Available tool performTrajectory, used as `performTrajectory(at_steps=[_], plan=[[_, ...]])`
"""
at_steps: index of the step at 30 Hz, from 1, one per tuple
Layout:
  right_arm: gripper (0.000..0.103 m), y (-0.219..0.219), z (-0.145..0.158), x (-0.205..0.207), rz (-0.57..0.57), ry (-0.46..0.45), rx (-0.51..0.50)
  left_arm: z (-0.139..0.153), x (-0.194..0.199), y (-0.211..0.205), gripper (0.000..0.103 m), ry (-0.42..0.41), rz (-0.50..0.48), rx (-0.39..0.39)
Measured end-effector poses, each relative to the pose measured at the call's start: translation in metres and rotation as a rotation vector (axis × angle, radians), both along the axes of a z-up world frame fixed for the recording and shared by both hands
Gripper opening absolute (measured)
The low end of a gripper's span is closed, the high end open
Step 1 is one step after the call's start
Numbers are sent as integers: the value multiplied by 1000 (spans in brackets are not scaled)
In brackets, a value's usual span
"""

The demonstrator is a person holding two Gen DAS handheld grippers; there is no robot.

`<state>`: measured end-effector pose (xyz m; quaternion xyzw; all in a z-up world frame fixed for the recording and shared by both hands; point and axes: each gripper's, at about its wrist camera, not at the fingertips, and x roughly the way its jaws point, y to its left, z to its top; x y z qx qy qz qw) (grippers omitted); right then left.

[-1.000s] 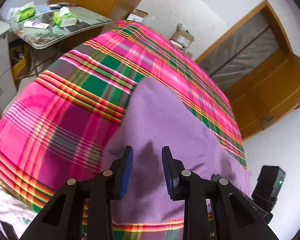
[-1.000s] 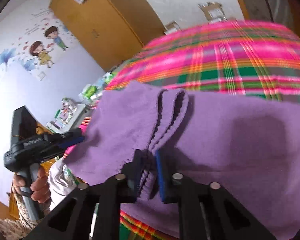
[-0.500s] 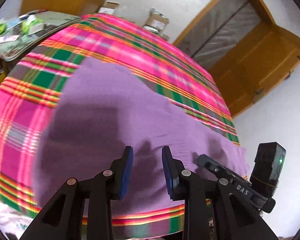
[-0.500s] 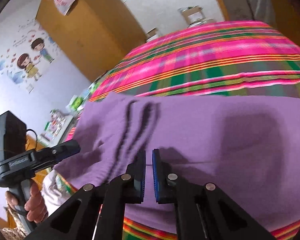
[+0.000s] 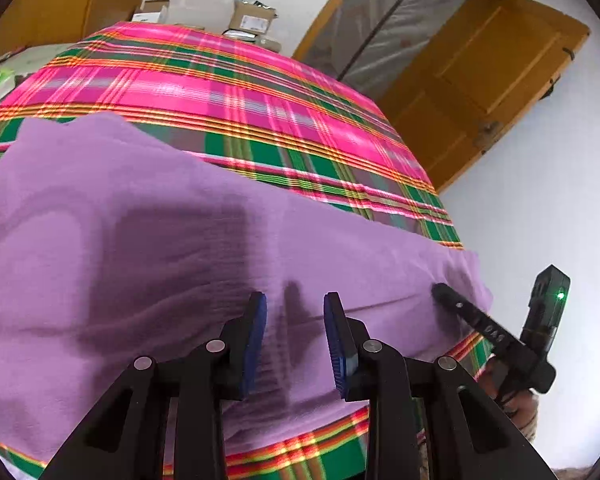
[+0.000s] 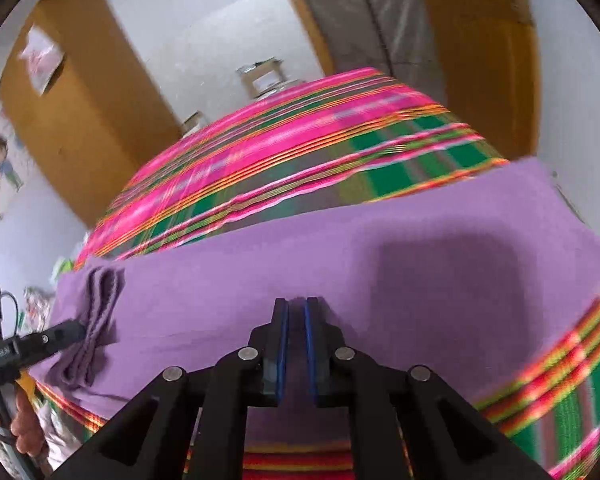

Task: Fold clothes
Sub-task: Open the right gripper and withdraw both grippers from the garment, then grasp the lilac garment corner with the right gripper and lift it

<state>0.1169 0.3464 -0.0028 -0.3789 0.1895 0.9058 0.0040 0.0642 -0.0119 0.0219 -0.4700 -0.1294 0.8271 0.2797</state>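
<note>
Fingers: left gripper (image 5: 294, 336) spread above the purple garment (image 5: 148, 240); right gripper (image 6: 296, 340) nearly closed, pinch uncertain; garment flat on plaid bed (image 5: 228, 92), bunched folds at 9 o'clock; folding stage undeterminable

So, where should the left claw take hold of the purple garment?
Take the bunched ribbed band at the end of the purple garment, coming from the near edge of the bed. Its raised folds give the left claw something thick to pinch; elsewhere the cloth lies flat.
</note>
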Motion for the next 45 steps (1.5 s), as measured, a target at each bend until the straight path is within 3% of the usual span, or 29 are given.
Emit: performTrajectory(at_steps=[12, 16, 20, 21, 23, 24, 28, 32, 37, 42, 45], plan=[[8, 74, 3, 30, -212, 21, 145, -10, 3, 51, 29, -10, -106, -46], [18, 104, 0, 40, -299, 16, 133, -14, 4, 69, 29, -33, -150, -40], [19, 128, -2, 47, -343, 38, 64, -19, 7, 91, 29, -33, -192, -46], [21, 132, -3, 48, -358, 34, 57, -18, 9, 94, 29, -20, -194, -59], [41, 141, -6, 49, -382, 28, 24, -17, 13, 102, 29, -11, -219, -58], [42, 146, -9, 49, -388, 27, -11, -17, 14, 104, 29, -13, -228, -52], [42, 160, -18, 52, -379, 39, -132, -17, 19, 116, 29, -7, -268, -52], [42, 161, -21, 50, -368, 30, -136, -17, 21, 126, 29, -9, -300, -57], [42, 169, -26, 51, -381, 40, -220, -18, 21, 135, 29, -13, -313, -52], [34, 164, -23, 49, -382, 61, -173, -17, 21, 140, 40, -12, -326, -44], [21, 157, -16, 49, -385, 75, -108, -17, 20, 143, 40, -13, -327, -48]])
